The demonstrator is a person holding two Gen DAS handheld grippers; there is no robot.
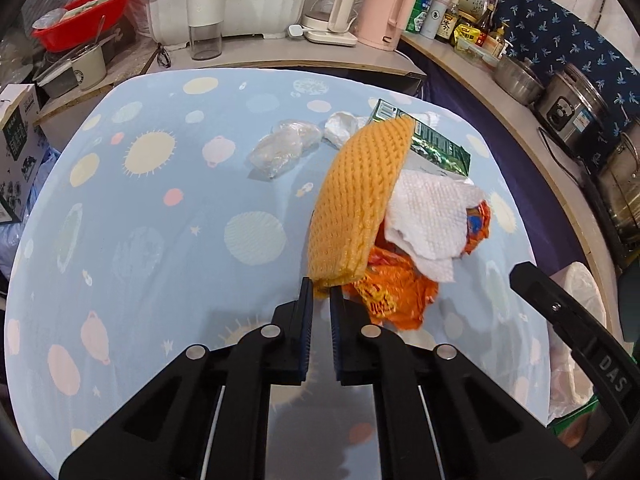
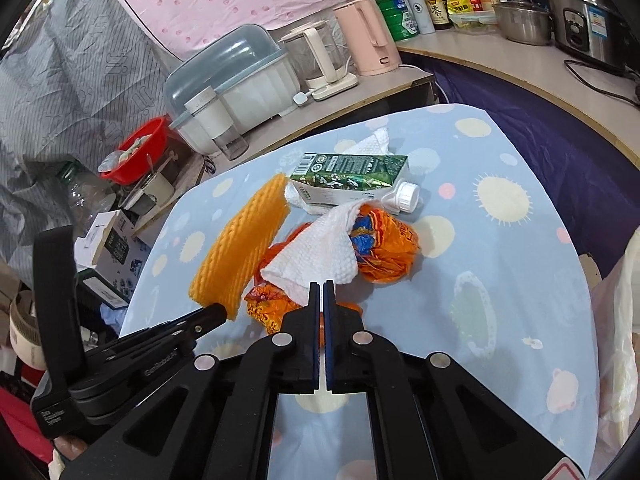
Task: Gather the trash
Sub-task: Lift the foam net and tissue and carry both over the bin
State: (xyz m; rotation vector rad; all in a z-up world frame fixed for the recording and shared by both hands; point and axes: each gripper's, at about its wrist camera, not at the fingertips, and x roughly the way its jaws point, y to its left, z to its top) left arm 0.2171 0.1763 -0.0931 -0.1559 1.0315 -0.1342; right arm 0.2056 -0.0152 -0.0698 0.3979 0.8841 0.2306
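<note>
Both grippers were pinched down when I looked, each on 1 piece of the trash pile on the blue tablecloth. The left gripper had its fingers clamped on the bottom edge of the orange foam net, which stood tilted up against the rest. The right gripper was closed on the lower corner of the white paper towel, and that towel was draped over the crumpled orange wrapper.

My worry: both grips looked like thin edge pinches. The foam could slip or bend out if I lifted fast, and the towel could tear or drag the wrapper along, then drop it off the table. The green carton and its white cap sat just behind, touching the towel, so a careless pull might tip it. The 2 clear plastic wads lay apart, not yet picked up.
</note>
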